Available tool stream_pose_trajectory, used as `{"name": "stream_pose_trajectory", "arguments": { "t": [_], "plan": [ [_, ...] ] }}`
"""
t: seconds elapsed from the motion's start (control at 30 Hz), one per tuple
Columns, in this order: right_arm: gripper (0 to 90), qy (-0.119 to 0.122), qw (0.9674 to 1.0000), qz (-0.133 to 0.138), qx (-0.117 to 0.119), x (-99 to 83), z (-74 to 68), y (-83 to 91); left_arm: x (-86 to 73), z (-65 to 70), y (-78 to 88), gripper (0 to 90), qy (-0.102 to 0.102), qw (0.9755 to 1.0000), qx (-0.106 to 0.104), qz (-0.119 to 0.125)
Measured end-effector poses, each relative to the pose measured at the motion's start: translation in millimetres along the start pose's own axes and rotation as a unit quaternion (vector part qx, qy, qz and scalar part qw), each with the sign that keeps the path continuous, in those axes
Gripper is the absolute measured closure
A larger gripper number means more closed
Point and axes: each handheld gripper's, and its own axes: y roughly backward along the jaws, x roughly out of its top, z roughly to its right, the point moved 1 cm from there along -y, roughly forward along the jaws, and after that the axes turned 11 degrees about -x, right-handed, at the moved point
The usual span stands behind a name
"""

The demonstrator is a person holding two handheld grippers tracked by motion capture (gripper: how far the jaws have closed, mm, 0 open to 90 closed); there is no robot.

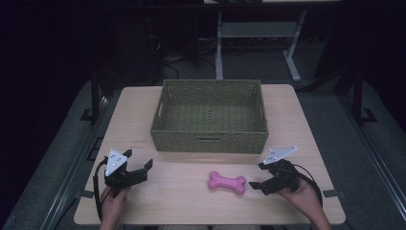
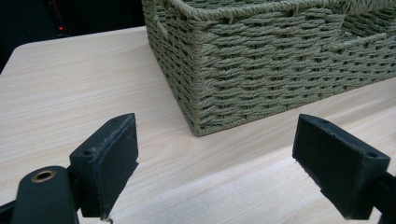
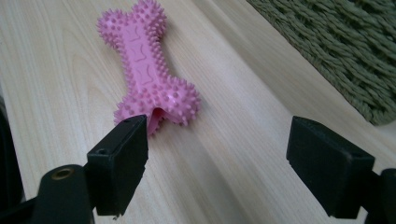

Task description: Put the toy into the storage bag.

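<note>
Pink bone toy (image 1: 227, 182) lies flat on the desk (image 1: 306, 120), just in front of the woven basket (image 1: 209, 138) and just left of the right gripper (image 1: 259, 176). Looks like light, soft rubber covered in small nubs, so probably grippy and not fragile. Best hold is likely across the narrow middle shaft; the knobbed ends are wider. Right gripper's fingers (image 3: 119, 163) are spread, near end of the toy beside one. Left gripper (image 1: 139, 160) spread too, holding nothing. No readable brand or text anywhere.
</note>
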Motion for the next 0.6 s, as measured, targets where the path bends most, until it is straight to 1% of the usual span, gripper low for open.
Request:
{"name": "stream_pose_trajectory", "arguments": {
  "t": [0.2,0.23,0.27,0.37,0.5,0.6],
  "plan": [
    [20.0,0.009,0.9999,-0.006,0.005,6.6,-2.4,-1.4,-0.3,-1.1,0.2,13.8,0.002,1.0000,0.001,-0.001],
    [19.7,0.015,0.9998,-0.010,0.007,9.1,-3.2,-2.4,-0.1,-0.8,-0.1,13.8,0.002,1.0000,0.000,0.000],
    [19.8,0.013,0.9999,-0.008,0.008,10.2,-4.1,-2.6,0.0,-0.7,-0.3,13.8,0.001,1.0000,0.000,0.000],
    [19.5,0.020,0.9997,-0.013,0.008,12.2,-5.0,-3.8,0.1,-0.1,-0.4,13.8,-0.001,1.0000,0.000,-0.001],
    [19.6,0.023,0.9995,-0.017,0.010,14.7,-6.6,-5.7,0.4,0.7,-1.2,13.9,-0.001,1.0000,-0.002,-0.001],
    [19.7,0.029,0.9993,-0.019,0.012,18.0,-8.4,-5.4,0.8,0.6,-1.9,13.8,-0.005,1.0000,-0.003,-0.001]
  ]
}}
